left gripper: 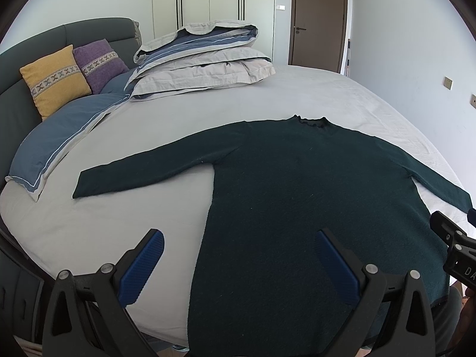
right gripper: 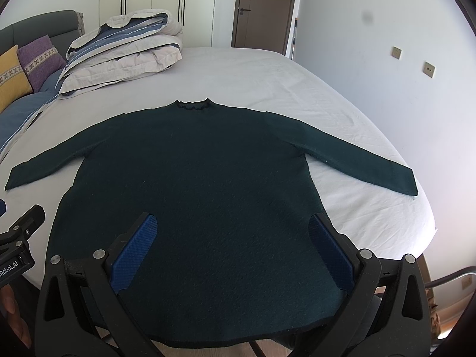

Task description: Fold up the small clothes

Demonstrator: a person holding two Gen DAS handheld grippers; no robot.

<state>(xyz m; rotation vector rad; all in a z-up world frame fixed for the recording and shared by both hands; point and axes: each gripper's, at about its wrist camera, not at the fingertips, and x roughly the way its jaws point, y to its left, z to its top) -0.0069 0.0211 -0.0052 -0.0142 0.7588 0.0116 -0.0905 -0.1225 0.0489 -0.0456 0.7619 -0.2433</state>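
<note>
Soft, even daylight fills both fisheye views; edges curve heavily into black vignetted corners. A dark smudge (right gripper: pixel 368 17) marks the right wrist lens. Focus is sharp, shadows faint.

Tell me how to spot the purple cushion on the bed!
Look at the bed's dark headboard. Two cushions lean against it side by side. The purple cushion is the one nearer the folded duvet; its neighbour is the yellow cushion.

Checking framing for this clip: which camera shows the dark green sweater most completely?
The right wrist view: the sweater lies centred, both sleeves spread flat to the cuffs, collar and hem visible. The left wrist view shows it off to the right, its right cuff hidden behind the right gripper.
</note>
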